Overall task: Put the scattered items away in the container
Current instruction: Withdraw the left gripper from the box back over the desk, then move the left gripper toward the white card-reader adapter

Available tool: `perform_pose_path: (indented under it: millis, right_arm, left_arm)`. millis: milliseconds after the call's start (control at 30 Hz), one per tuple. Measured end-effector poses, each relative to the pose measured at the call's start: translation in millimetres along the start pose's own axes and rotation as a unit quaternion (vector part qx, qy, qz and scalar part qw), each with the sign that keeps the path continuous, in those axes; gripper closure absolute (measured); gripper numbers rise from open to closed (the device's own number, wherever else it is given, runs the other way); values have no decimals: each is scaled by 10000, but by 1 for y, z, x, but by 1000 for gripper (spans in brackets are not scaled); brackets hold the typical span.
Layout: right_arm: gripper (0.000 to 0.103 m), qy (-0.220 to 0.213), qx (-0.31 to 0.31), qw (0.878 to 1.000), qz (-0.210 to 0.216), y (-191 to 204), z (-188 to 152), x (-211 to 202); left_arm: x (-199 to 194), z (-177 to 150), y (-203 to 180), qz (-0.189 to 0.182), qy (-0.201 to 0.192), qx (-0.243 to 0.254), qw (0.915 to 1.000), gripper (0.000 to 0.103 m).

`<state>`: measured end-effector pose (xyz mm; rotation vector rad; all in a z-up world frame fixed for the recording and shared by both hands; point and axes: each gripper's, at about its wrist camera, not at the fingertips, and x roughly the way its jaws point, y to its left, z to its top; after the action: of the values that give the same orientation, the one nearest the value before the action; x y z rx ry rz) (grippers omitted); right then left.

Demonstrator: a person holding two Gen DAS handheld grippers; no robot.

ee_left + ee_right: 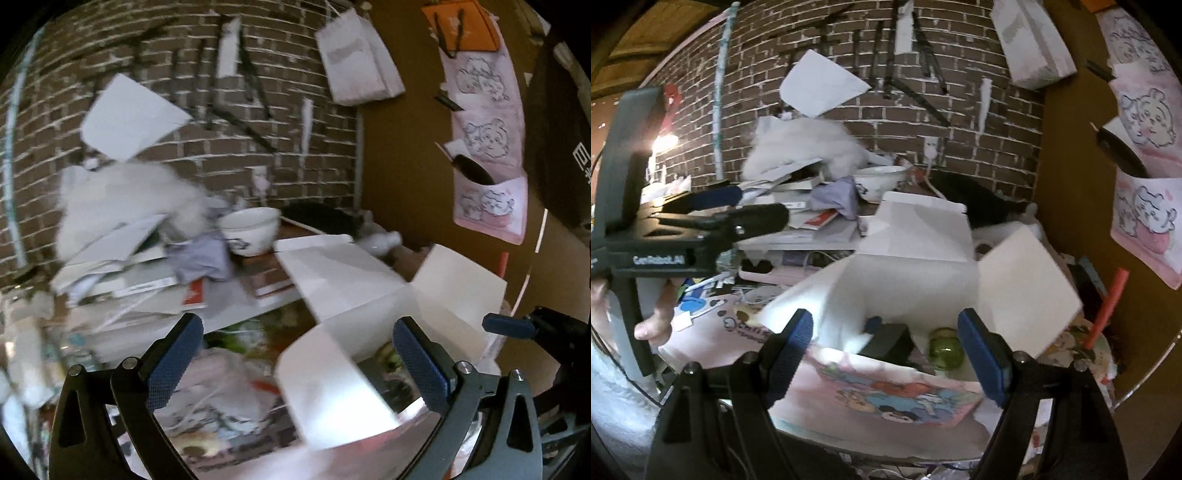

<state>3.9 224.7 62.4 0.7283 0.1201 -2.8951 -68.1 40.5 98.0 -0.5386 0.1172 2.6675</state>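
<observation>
Both grippers empty: left gripper (295, 365) jaws wide apart, right gripper (886, 354) jaws parted above open white cardboard box (916, 251). Green glass jar (943, 352) already inside; looks rigid, slippery, breakable. Grip round sides, low.

Matt white cardboard box (916, 236), rough brick wall (960, 110)

Both cameras sit low behind their own fingers, tilted slightly downward, close over the open white box (354, 295) (916, 251). Each faces the brick wall (184, 74) (849, 37); both share the box, wall and white bowl (251, 225) (881, 181).
</observation>
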Motion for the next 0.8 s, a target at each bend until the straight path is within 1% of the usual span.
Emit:
perform_pose_path:
  millis: [133, 267, 433, 533, 600, 667, 800]
  right_arm:
    - [25, -22, -132, 9998, 165, 17, 3, 5]
    - [24, -35, -306, 9989, 359, 36, 2, 7]
    - [23, -32, -500, 9954, 817, 65, -4, 14]
    - [23, -11, -652, 9917, 1104, 88, -8, 19]
    - [24, -9, -791, 9895, 1212, 105, -12, 22]
    - [33, 18, -849, 9877, 1316, 116, -15, 25]
    - [35, 98, -926, 9824, 1617, 138, -24, 33]
  left_arm:
    - [-17, -10, 22, 298, -47, -123, 9995, 0]
    - [-31, -23, 46, 639, -13, -220, 9977, 0]
    - [-45, -44, 72, 953, 58, -388, 9947, 0]
    - [-51, -60, 91, 1040, 115, -608, 9926, 0]
    - [-53, -69, 101, 1099, 173, -731, 9911, 0]
    - [-53, -79, 111, 1202, 227, -838, 9889, 0]
    - [-53, -99, 128, 1365, 350, -1004, 9849, 0]
